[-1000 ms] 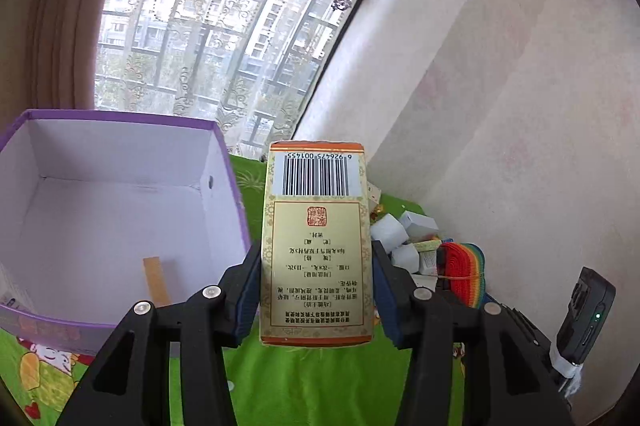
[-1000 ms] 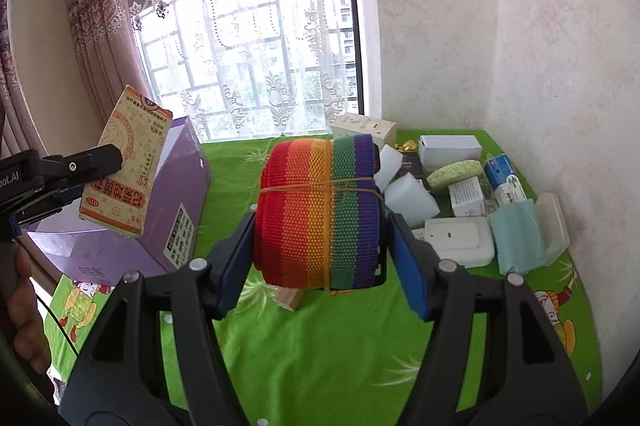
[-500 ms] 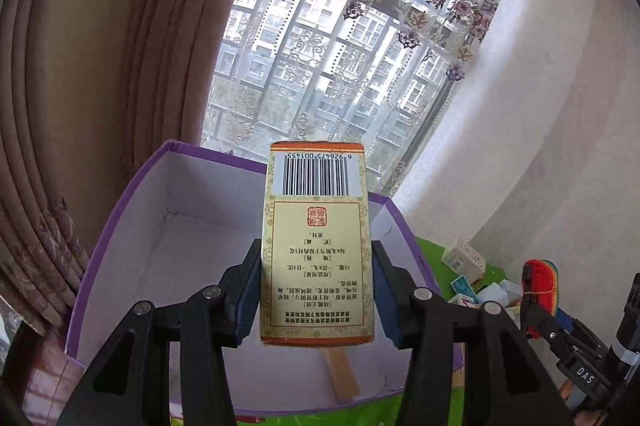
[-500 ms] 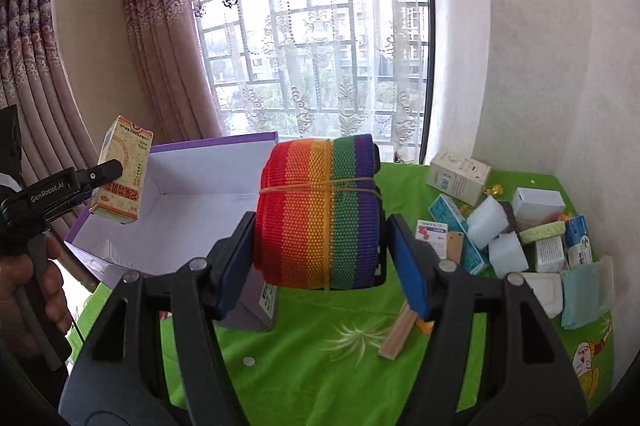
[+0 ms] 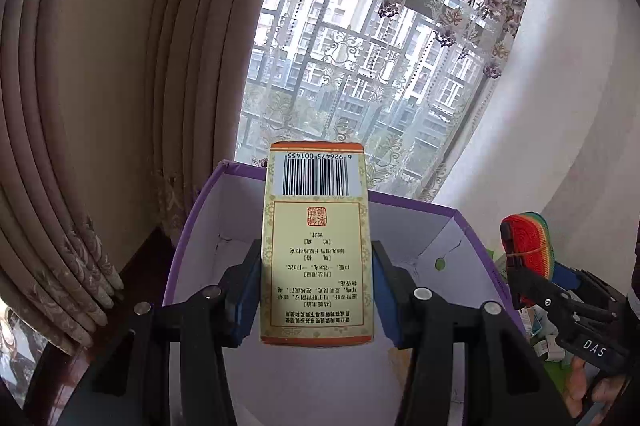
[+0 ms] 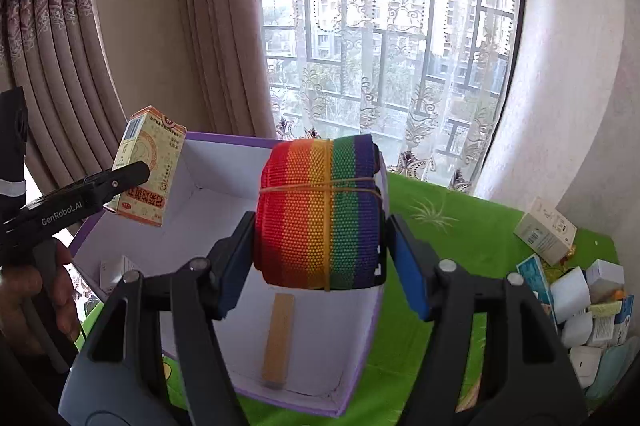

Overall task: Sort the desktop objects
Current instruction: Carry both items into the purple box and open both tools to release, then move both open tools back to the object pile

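Note:
My left gripper [image 5: 316, 290] is shut on a yellow medicine box [image 5: 316, 246] with a barcode, held above the open purple box [image 5: 472, 226]. In the right wrist view the same medicine box [image 6: 148, 165] hangs over the purple box's [image 6: 360, 346] left wall. My right gripper [image 6: 320, 258] is shut on a rainbow-striped strap roll [image 6: 320, 214] bound with a rubber band, held above the purple box's middle. The roll also shows in the left wrist view [image 5: 528, 246]. A wooden block [image 6: 278, 338] lies on the box floor.
A green cloth [image 6: 452, 246] covers the table. Several small boxes and white items [image 6: 580, 298] are piled at its right side, with a white carton [image 6: 546, 230] near the wall. Curtains and a window stand behind the box.
Both grippers have swung left toward the purple box with their loads. The medicine box and the strap roll now hang over the box's interior.

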### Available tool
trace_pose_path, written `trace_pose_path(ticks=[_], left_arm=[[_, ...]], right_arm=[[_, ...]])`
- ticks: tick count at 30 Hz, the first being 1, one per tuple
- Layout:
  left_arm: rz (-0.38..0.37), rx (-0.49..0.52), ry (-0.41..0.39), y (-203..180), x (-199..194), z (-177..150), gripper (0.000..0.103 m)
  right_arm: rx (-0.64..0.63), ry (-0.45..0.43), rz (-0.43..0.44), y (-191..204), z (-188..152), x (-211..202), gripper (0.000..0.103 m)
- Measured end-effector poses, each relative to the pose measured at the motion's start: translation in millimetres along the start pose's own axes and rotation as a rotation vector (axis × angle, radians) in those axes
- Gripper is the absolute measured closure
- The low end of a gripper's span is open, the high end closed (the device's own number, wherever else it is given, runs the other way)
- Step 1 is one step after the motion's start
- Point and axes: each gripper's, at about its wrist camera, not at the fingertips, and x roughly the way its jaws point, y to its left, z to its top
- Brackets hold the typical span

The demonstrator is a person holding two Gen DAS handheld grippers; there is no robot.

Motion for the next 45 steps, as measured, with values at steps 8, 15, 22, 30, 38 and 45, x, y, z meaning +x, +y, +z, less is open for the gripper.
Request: trace_pose_path(ticks=[8,15,22,30,38,45], left_arm=[[0.041,-0.05,0.021,19.4,16.4,2.8,0.048],[0.03,-0.043,-0.004,16.3,8.1,4.7,0.042],[0.012,-0.044,-0.118,19.9,-16.9,-3.3,0.036],[-0.024,-0.034,-0.205,28.9,-31.7,-8.4,0.035],[-0.028,-0.013,-0.196,17.0,-25.4,-10.9,0.035],[-0.053,0.007,-0.21,-2.5,-41.5,-12.6,0.035]], right_arm=[[-0.033,0.043,-0.014,-1.6,18.9,34.7,0.035],[0.019,0.046,-0.045,-17.4,14.6,33.8,0.027],[0.114,-0.064,-0.07,-53.2,3.1,-0.5,0.022],[0.193,-0.097,-0.11,-109.1,-36.4,-23.7,0.02],[0.256,-0.055,-0.231,-157.4,-71.0,-44.7,0.02],[0.331,-0.062,-0.311,-188.4,-89.9,-77.7,0.02]])
